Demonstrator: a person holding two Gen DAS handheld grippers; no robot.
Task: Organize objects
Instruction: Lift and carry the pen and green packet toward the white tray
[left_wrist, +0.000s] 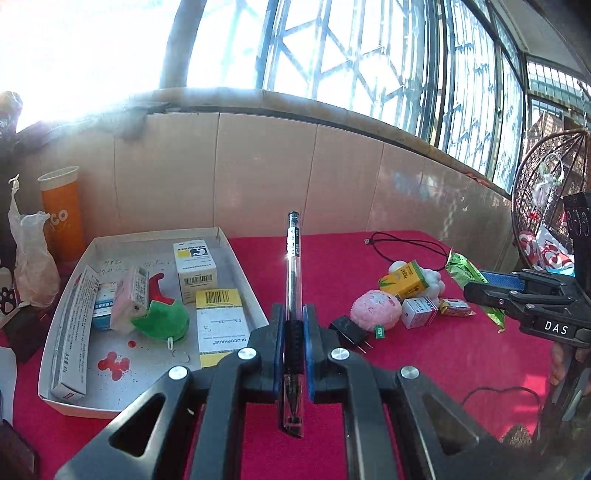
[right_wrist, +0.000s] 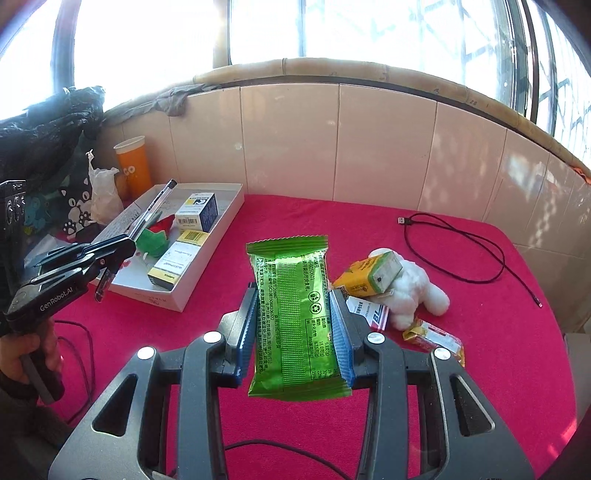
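My left gripper (left_wrist: 293, 314) is shut on a clear black-ink pen (left_wrist: 294, 266) that sticks up and forward between its blue pads, above the red cloth beside the white tray (left_wrist: 240, 266). The right wrist view shows that gripper (right_wrist: 123, 243) with the pen (right_wrist: 153, 210) over the tray's near corner. My right gripper (right_wrist: 293, 299) is shut on a green snack packet (right_wrist: 291, 314), held lengthwise above the cloth. From the left wrist view it (left_wrist: 471, 291) enters at the right with the packet (left_wrist: 461, 267).
The tray (right_wrist: 207, 273) holds several medicine boxes and a green plush (left_wrist: 162, 321). On the red cloth lie a pink plush (left_wrist: 376, 309), a yellow carton (right_wrist: 369, 273), a white plush (right_wrist: 413, 291), a black charger (left_wrist: 349, 332), small packets and a black cable (right_wrist: 454, 243). An orange cup (left_wrist: 62, 214) stands behind the tray.
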